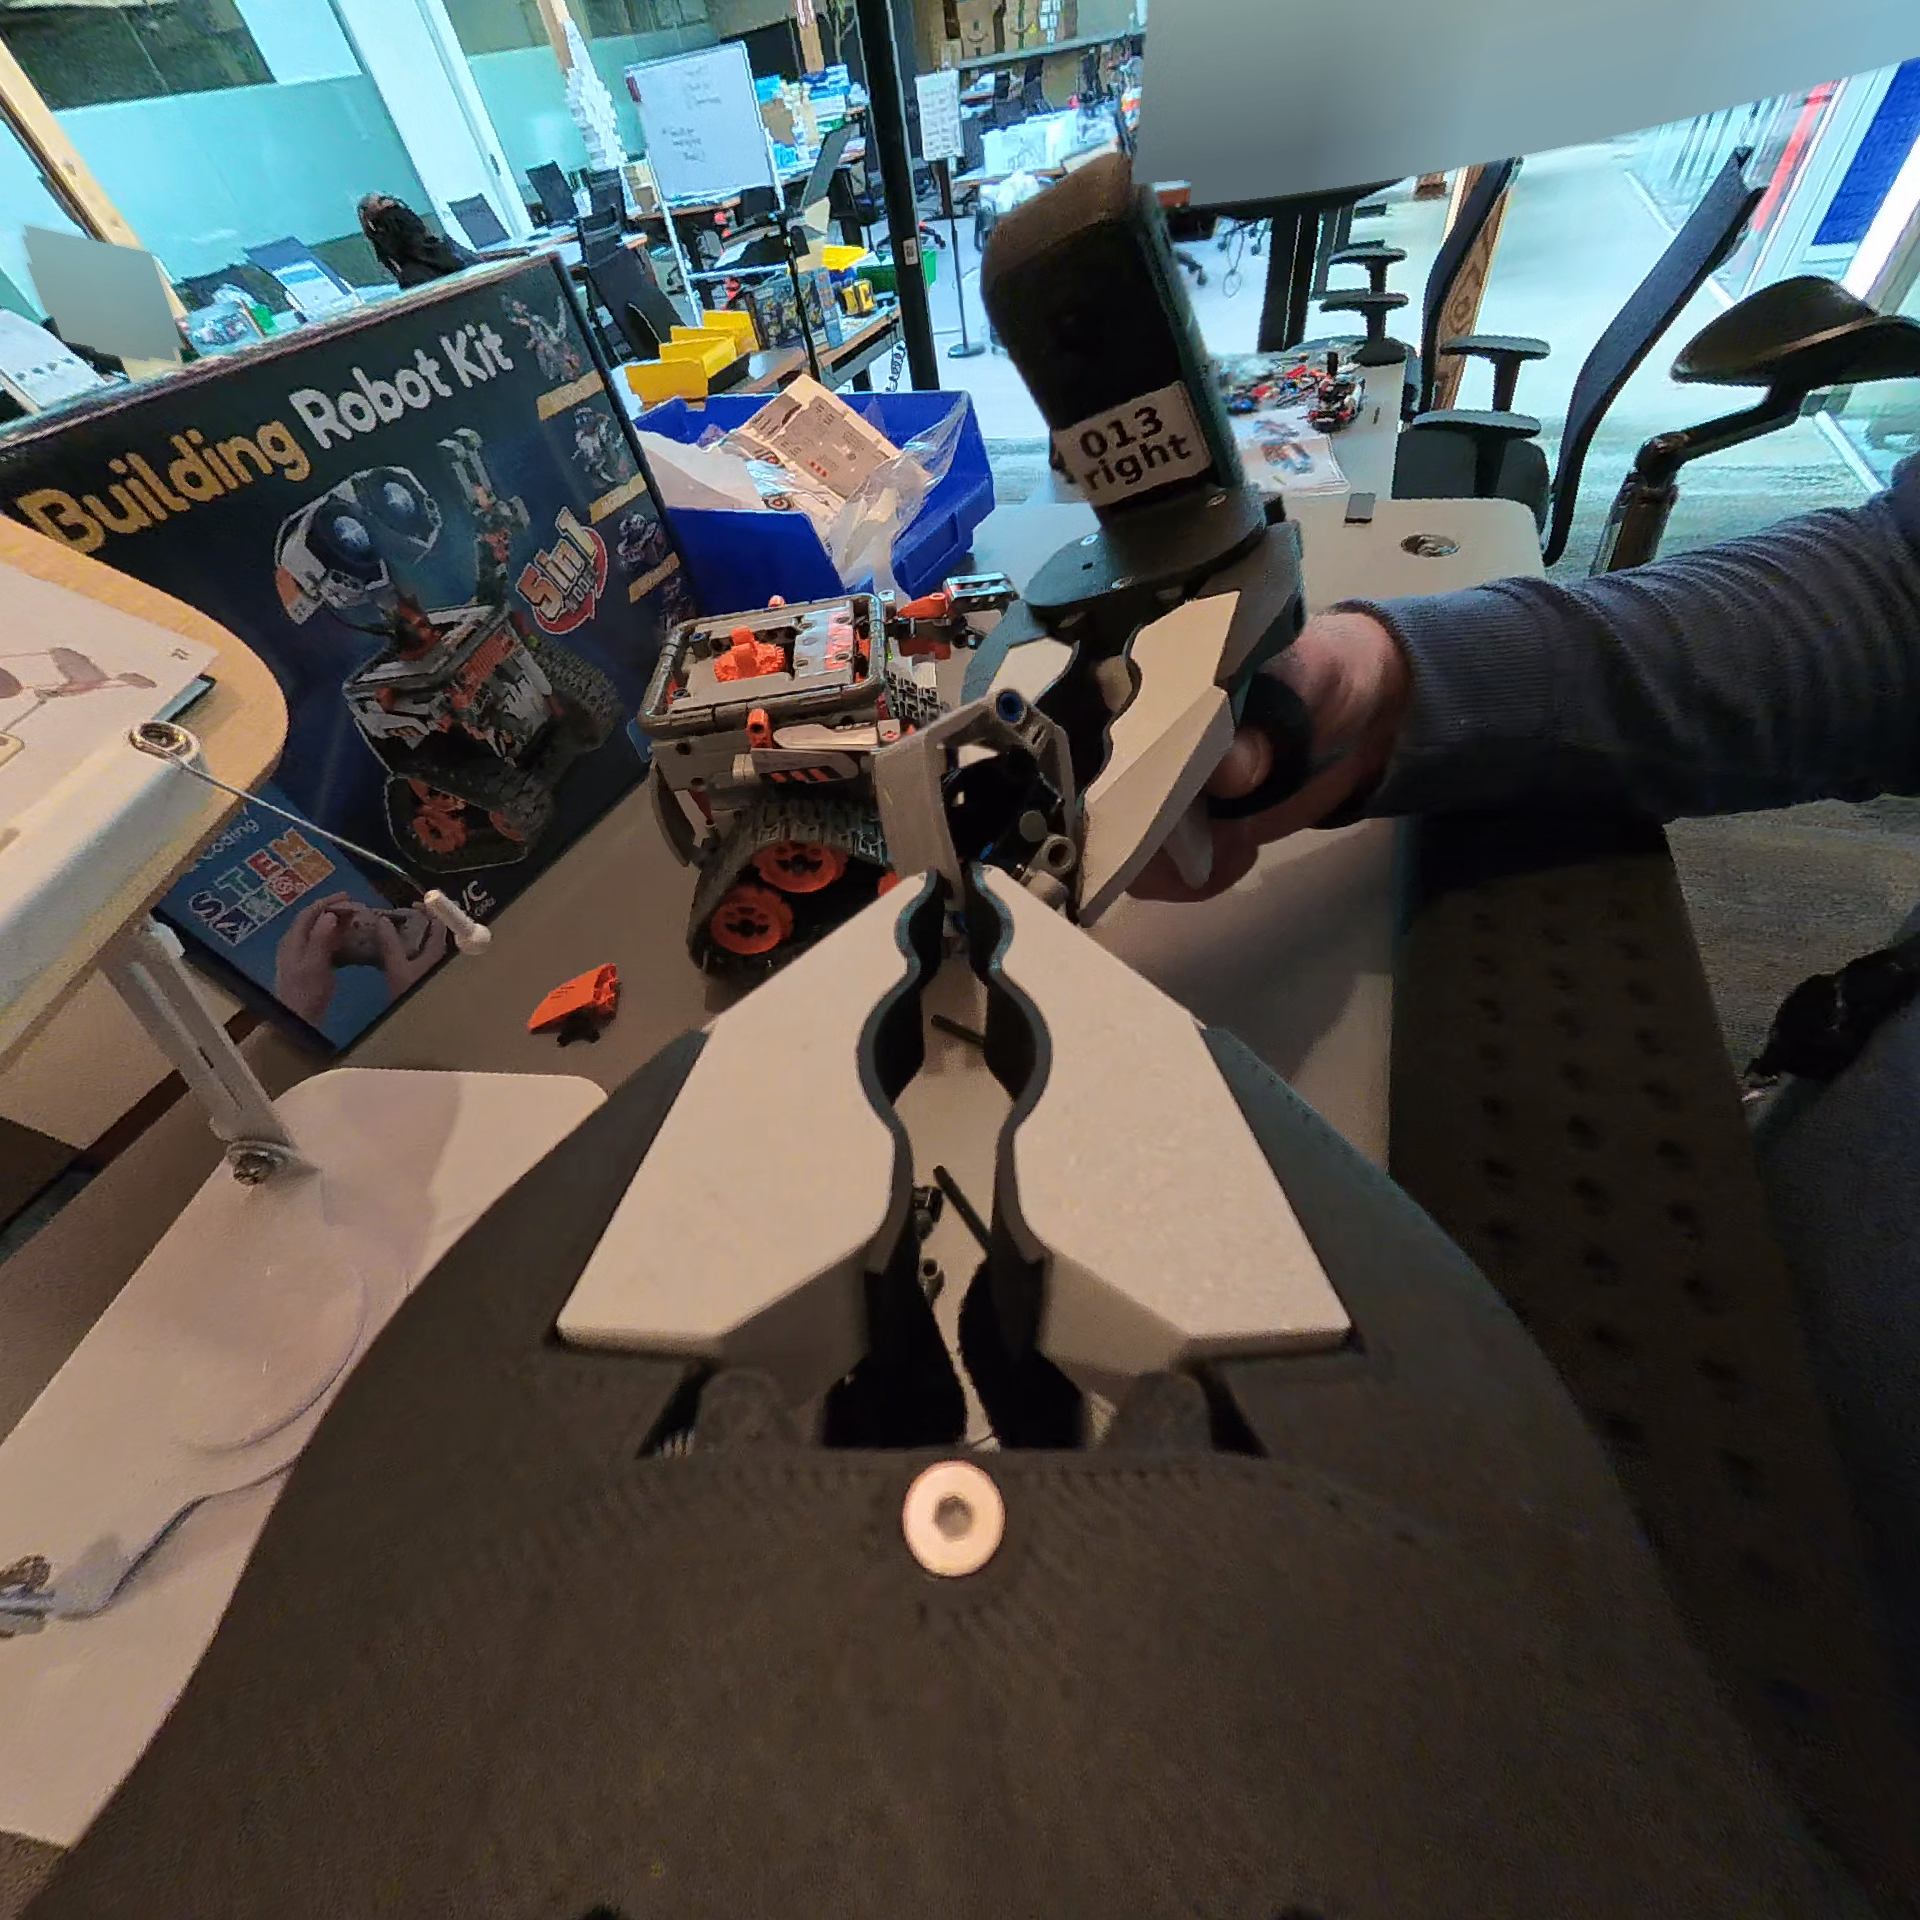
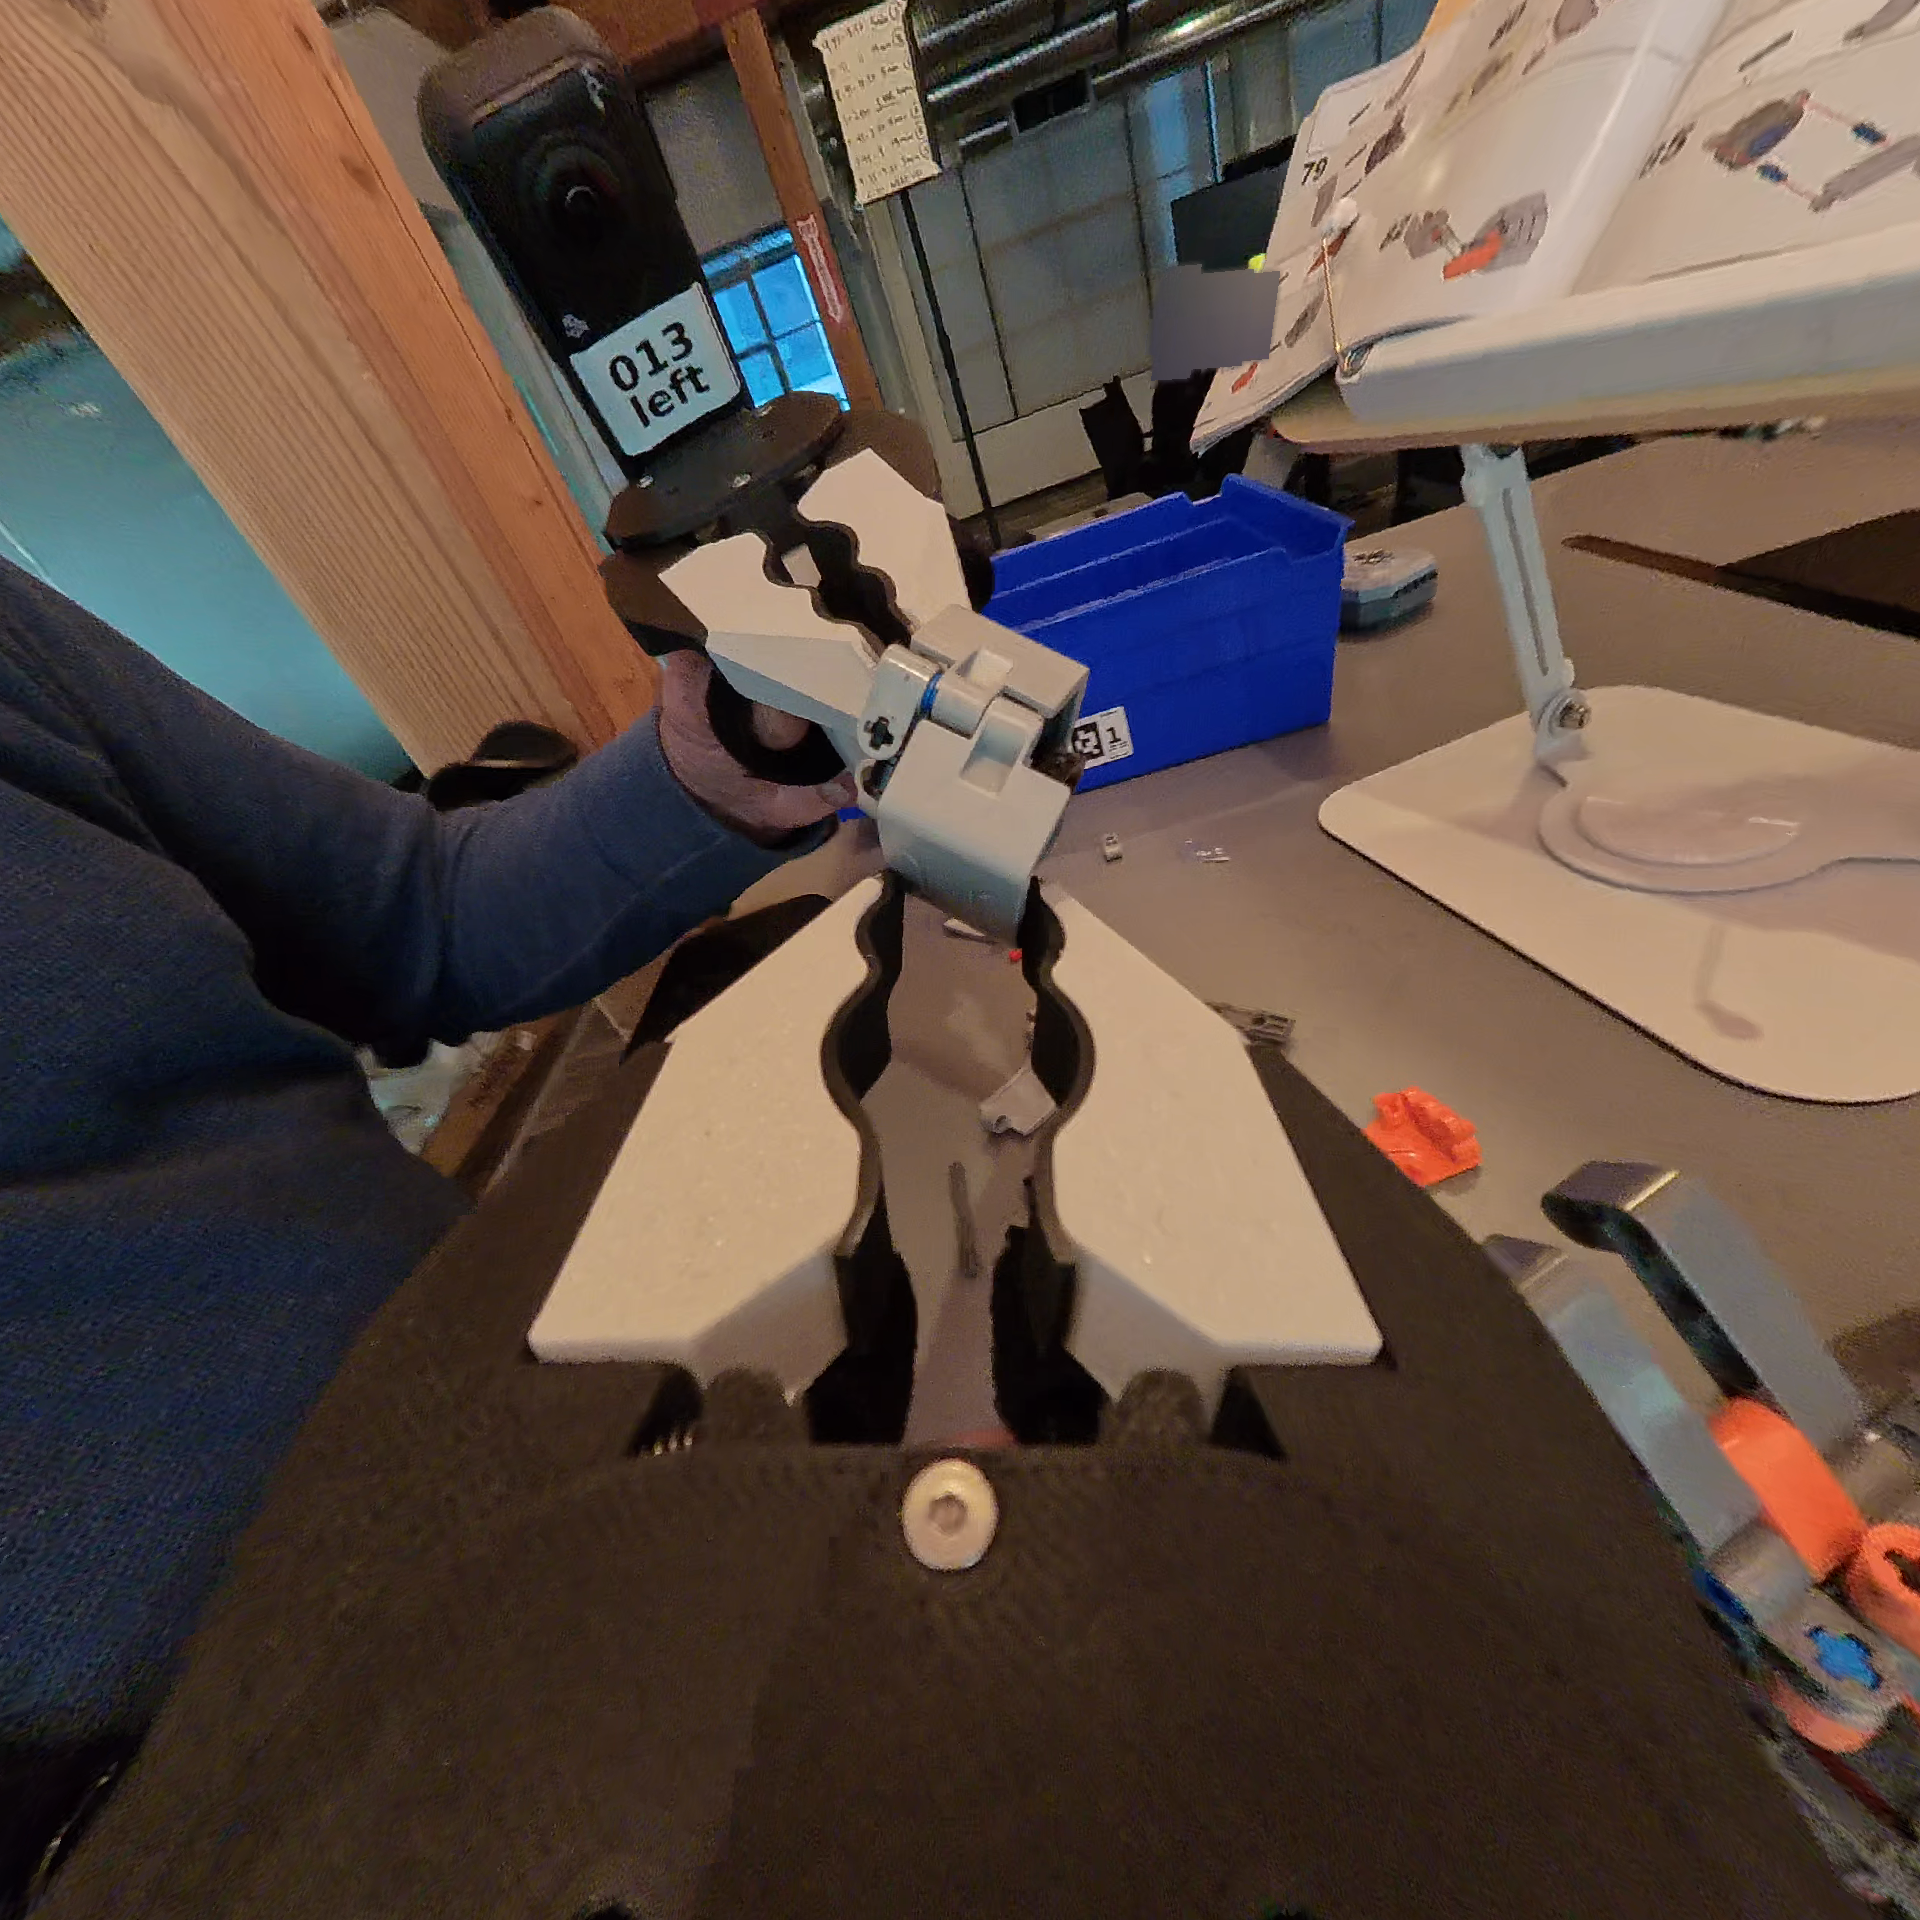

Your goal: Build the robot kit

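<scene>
A grey table (image 1: 582,935) carries the work, in an open office with glass partitions, a whiteboard (image 1: 701,120) and black chairs (image 1: 1475,343) far behind.

In the left wrist view, from the left: a wooden book stand (image 1: 156,727) on a white base, a dark blue kit box (image 1: 343,582) standing upright against it, one loose orange piece (image 1: 575,1000) on the table, then a tracked brick robot (image 1: 774,790) with orange wheels. Behind the robot sits a blue bin (image 1: 821,499) stuffed with plastic bags. To the right is a grey brick assembly (image 1: 987,790), held in the air between both tools. The left gripper (image 1: 954,894) is closed narrowly on its near lower edge. The right gripper (image 1: 1081,769), held by a hand in a blue sleeve, clamps it from the far right.

The right wrist view adds what the other lacks: a wooden post (image 2: 260,343) at far left, the left gripper (image 2: 883,665) seen from the front biting the top of the grey brick assembly (image 2: 966,779), and the right gripper (image 2: 961,904) closed on its bottom edge. Further right it shows a second blue bin (image 2: 1174,623), empty, an open instruction booklet (image 2: 1558,166) on the stand, the orange piece (image 2: 1421,1132), and several small grey bits scattered on the table (image 2: 1351,935).

Counted: two grippers, two blue bins, one box, one tracked robot, one stand, one held assembly.
</scene>
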Demonstrator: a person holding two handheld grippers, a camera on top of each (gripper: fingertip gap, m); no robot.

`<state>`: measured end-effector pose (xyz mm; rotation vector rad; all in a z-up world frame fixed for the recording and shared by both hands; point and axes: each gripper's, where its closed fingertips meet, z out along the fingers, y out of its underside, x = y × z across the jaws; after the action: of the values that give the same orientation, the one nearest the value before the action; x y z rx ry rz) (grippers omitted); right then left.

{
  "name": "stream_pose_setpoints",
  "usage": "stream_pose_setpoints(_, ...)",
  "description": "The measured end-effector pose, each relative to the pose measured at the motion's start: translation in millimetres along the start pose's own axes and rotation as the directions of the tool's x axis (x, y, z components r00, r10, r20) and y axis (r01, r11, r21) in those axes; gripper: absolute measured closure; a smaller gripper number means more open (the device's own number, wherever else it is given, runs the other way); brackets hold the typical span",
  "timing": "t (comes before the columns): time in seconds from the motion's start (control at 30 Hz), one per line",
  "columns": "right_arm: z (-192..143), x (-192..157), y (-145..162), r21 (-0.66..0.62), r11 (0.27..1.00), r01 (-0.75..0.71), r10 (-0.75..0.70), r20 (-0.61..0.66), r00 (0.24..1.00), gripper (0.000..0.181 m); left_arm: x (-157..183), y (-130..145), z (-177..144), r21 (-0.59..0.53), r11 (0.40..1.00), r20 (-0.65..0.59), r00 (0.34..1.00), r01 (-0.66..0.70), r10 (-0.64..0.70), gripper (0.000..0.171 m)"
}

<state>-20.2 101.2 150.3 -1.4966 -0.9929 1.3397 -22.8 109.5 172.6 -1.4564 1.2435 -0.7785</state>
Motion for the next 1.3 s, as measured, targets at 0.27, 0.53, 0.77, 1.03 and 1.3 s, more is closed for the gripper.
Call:
stream_pose_setpoints(0.27, 5, -2, 4, 0.006, 0.999, -0.042, 0.042, 0.042, 0.998, 0.172, -12, 0, 0, -0.048, 0.99, 0.099, 0.985, -0.133, 0.138, 0.171)
stream_pose_setpoints(0.53, 3, 6, -4, 0.055, 0.998, -0.043, 0.044, -0.015, 0.999, 0.159, -19, -5, 1, -0.095, 0.975, 0.177, 0.96, -0.202, 0.217, 0.171)
stream_pose_setpoints(0.77, -2, 18, -7, 0.076, 0.996, -0.043, 0.051, -0.109, 0.993, 0.146, -24, -6, 9, -0.166, 0.954, 0.254, 0.924, -0.25, 0.287, 0.171)
stream_pose_setpoints(1.03, -4, 19, -5, 0.059, 0.996, -0.071, 0.076, -0.094, 0.993, 0.158, -20, -8, 13, -0.234, 0.915, 0.244, 0.891, -0.329, 0.383, 0.171)
stream_pose_setpoints(1.3, 0, 10, 14, -0.082, 0.993, -0.09, 0.088, -0.036, 0.996, 0.158, -17, -4, 10, -0.387, 0.779, 0.121, 0.81, -0.494, 0.574, 0.171)
